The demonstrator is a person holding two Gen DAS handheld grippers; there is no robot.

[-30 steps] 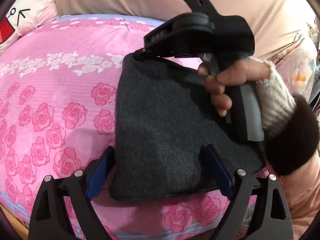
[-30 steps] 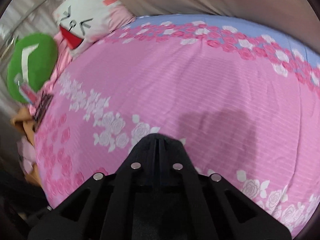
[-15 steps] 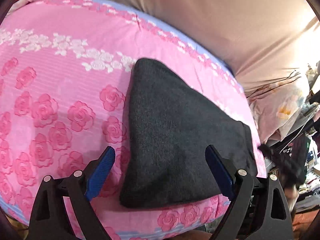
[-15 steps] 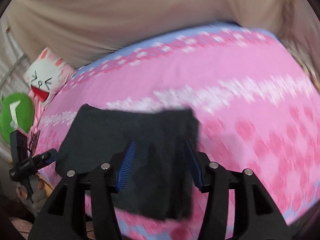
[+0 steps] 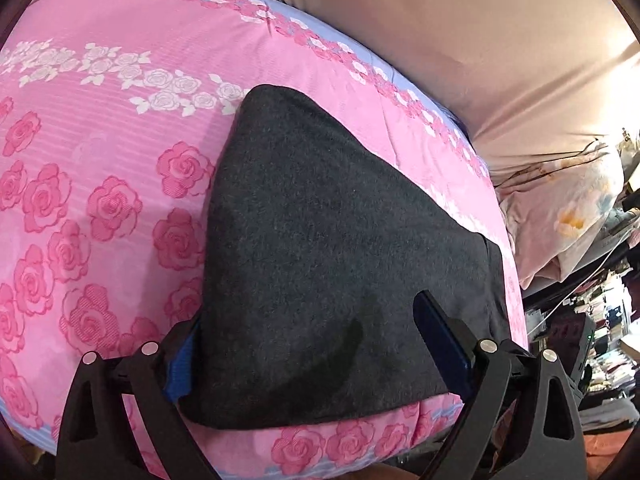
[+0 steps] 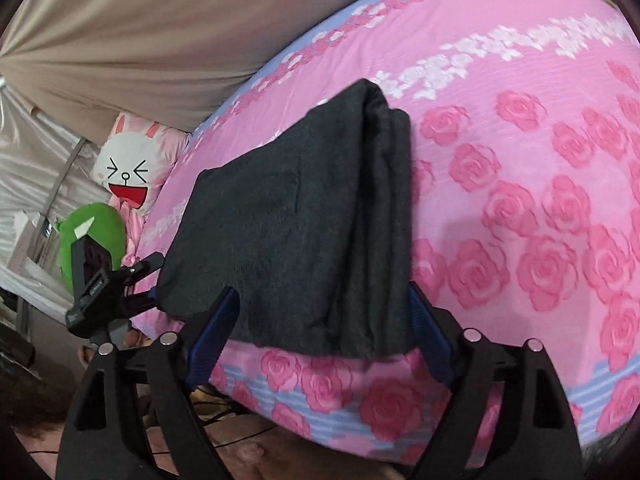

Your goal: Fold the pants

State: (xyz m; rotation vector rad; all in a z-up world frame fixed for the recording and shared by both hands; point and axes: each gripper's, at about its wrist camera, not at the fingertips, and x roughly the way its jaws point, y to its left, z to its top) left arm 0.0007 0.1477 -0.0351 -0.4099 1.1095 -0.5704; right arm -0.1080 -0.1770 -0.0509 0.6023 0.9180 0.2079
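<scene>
The dark grey pants (image 5: 320, 248) lie folded in a compact stack on the pink rose bedspread (image 5: 100, 152), near its front edge. In the right wrist view the pants (image 6: 304, 224) show several stacked layers along their right side. My left gripper (image 5: 308, 344) is open, its blue-padded fingers either side of the pants' near end, holding nothing. My right gripper (image 6: 324, 328) is open and empty, straddling the stack's near edge. The left gripper also shows in the right wrist view (image 6: 132, 284), at the pants' left corner.
A white rabbit cushion (image 6: 128, 176) and a green cushion (image 6: 92, 236) lie at the bed's left end. A beige curtain (image 5: 460, 32) hangs behind the bed. A floral quilt (image 5: 568, 208) and clutter sit to the right of the bed.
The right gripper let go of the pants' far corner, opened and drew back to the bed's front edge. The left gripper moved slightly closer over the stack. The pants lie flat.
</scene>
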